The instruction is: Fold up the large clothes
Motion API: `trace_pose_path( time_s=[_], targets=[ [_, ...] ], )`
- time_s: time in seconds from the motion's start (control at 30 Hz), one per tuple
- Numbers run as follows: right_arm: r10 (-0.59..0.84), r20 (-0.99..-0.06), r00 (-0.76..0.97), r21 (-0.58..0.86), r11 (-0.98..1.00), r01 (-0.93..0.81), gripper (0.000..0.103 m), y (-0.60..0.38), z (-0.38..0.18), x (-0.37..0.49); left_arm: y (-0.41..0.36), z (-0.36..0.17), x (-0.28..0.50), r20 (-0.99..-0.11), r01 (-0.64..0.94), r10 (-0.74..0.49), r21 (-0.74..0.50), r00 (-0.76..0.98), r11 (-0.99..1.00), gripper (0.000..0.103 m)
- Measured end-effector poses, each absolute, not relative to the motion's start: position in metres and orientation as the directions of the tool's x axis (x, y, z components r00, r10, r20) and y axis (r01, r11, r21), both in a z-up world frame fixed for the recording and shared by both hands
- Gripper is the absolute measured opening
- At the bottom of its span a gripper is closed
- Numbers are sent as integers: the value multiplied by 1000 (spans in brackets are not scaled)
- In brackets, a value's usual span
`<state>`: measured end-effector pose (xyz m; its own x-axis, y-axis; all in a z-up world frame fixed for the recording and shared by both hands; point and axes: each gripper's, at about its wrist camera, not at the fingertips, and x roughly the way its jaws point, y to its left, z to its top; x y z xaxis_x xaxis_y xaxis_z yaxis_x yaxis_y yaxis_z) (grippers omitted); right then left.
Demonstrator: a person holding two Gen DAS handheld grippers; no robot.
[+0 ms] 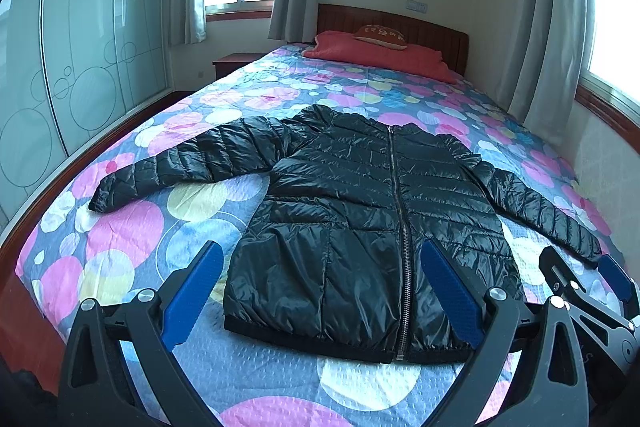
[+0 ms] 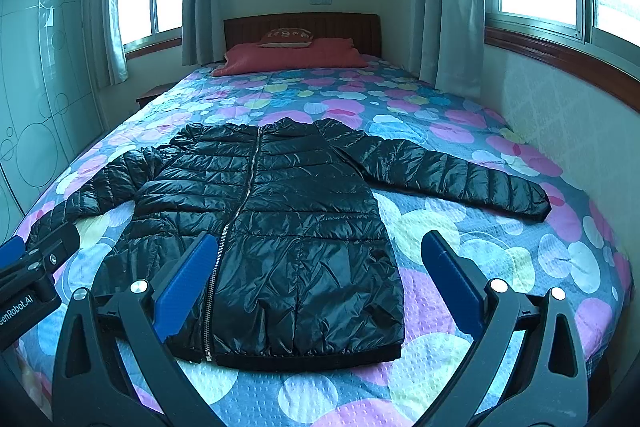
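Observation:
A black quilted puffer jacket (image 1: 360, 211) lies flat on the bed, front up, zipped, both sleeves spread out sideways; it also shows in the right wrist view (image 2: 280, 227). My left gripper (image 1: 320, 255) is open and empty, held above the jacket's hem near the foot of the bed. My right gripper (image 2: 320, 247) is open and empty, above the hem's right part. The right gripper's tip (image 1: 580, 271) shows at the right edge of the left wrist view, by the right sleeve cuff (image 1: 588, 247). The left gripper (image 2: 28, 259) shows at the left edge of the right wrist view.
The bed carries a spread with coloured circles (image 1: 132, 227). A red pillow (image 1: 380, 55) and a small cushion (image 1: 380, 35) lie by the wooden headboard. A glass-door wardrobe (image 1: 80, 47) stands left of the bed, a wall (image 2: 560, 131) runs close on the right.

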<state>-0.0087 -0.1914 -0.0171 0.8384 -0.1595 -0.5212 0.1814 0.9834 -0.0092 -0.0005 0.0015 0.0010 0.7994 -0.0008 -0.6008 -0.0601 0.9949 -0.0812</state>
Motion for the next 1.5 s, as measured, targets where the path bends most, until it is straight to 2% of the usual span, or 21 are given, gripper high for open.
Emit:
trace_pose_path(
  time_s=[1.5],
  targets=[
    [-161, -520, 839, -13, 983, 181, 101, -188, -17, -10, 4, 4, -4, -598, -62, -1, -85, 802, 994, 98]
  ],
)
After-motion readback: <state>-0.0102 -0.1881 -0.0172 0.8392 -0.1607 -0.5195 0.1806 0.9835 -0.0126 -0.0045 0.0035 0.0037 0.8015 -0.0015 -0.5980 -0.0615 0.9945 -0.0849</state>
